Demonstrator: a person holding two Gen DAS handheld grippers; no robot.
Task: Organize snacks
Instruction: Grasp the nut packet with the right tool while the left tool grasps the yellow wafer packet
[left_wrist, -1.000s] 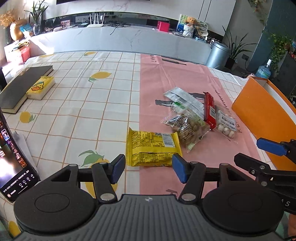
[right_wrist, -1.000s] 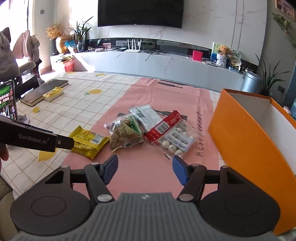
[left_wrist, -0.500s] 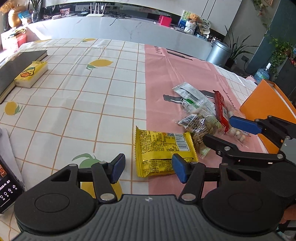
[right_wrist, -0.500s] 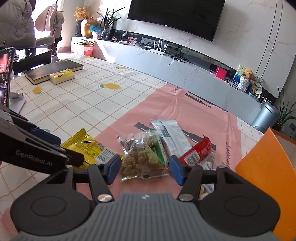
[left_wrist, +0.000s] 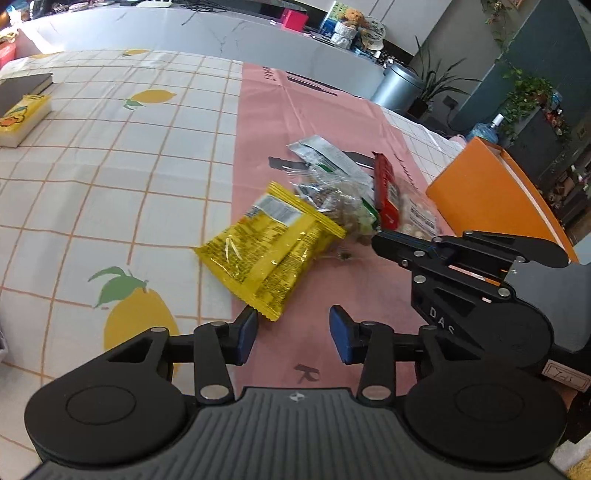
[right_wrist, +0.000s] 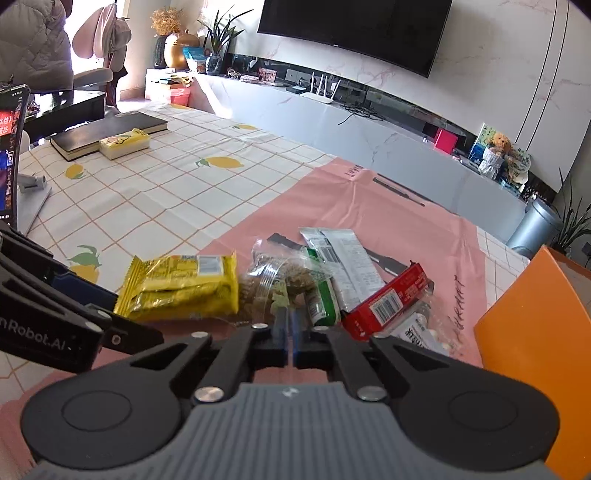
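— How were the tools held?

— Both pointed steeply down at the worktop (left_wrist: 110, 166). The left tool (left_wrist: 293, 334) had its blue pads partly drawn in but apart. A corner of the crinkled yellow foil snack packet (left_wrist: 273, 247) sat just beside its left pad, and bare mat showed in the gap. The right tool (right_wrist: 290, 325) came in from the right. Its pads were together on the near edge of the clear plastic bag of brown snacks (right_wrist: 280, 284), apparently pinching the film.

— What had changed?

— Both sets of jaws had just been closing. A second before, the right tool was wide open and well short of the pile. The yellow packet had lain square to the left tool and apart from the clear bag. Now it was askew, with its far end against that bag.

— And the other snacks?

— They were heaped on the pink mat (left_wrist: 295, 110). A flat white and green wrapper (right_wrist: 347, 262) lay behind the clear bag. A red-topped packet of white round sweets (right_wrist: 388, 302) lay to its right, near the orange box (left_wrist: 476, 199).

— The room?

— A checked cloth printed with lemons (left_wrist: 140, 99) covered the worktop. A black book (right_wrist: 107, 133) and a yellow tissue pack (right_wrist: 125, 142) lay at its far left. Beyond stood a white marble-look bench (right_wrist: 332, 122), a wall television (right_wrist: 354, 29) and a grey bin (left_wrist: 397, 86).
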